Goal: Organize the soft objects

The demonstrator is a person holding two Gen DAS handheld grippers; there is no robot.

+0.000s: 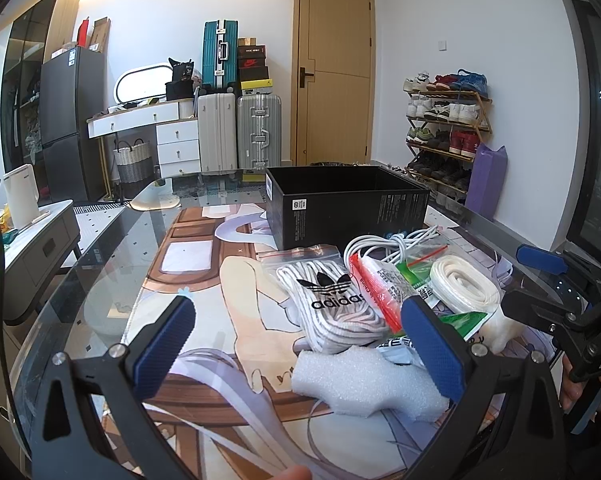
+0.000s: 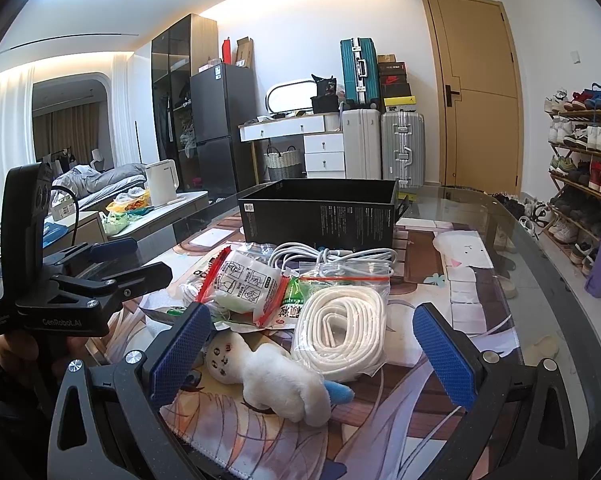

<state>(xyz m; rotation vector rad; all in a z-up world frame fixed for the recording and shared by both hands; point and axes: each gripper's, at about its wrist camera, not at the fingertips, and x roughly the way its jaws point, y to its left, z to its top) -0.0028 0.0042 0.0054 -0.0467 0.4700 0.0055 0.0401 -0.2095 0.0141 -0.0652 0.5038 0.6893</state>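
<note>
An open black box (image 1: 348, 204) (image 2: 320, 216) stands on the glass table behind a pile of soft things. In the left wrist view the pile holds an adidas bag of laces (image 1: 332, 300), a white foam piece (image 1: 364, 384), a white cable (image 1: 388, 244) and a coiled white strap (image 1: 464, 284). In the right wrist view a white plush toy (image 2: 272, 380) lies in front, with the strap (image 2: 340, 328) and snack packets (image 2: 248, 284) behind. My left gripper (image 1: 300, 344) is open above the foam and laces. My right gripper (image 2: 312, 352) is open around the plush and strap.
The pile lies on a printed mat (image 1: 204, 280) on the glass table (image 2: 532, 264). The other gripper shows at the right edge (image 1: 560, 304) and at the left (image 2: 80, 292). Suitcases (image 1: 240, 136), a shoe rack (image 1: 444, 128) and a door (image 2: 476, 92) stand behind.
</note>
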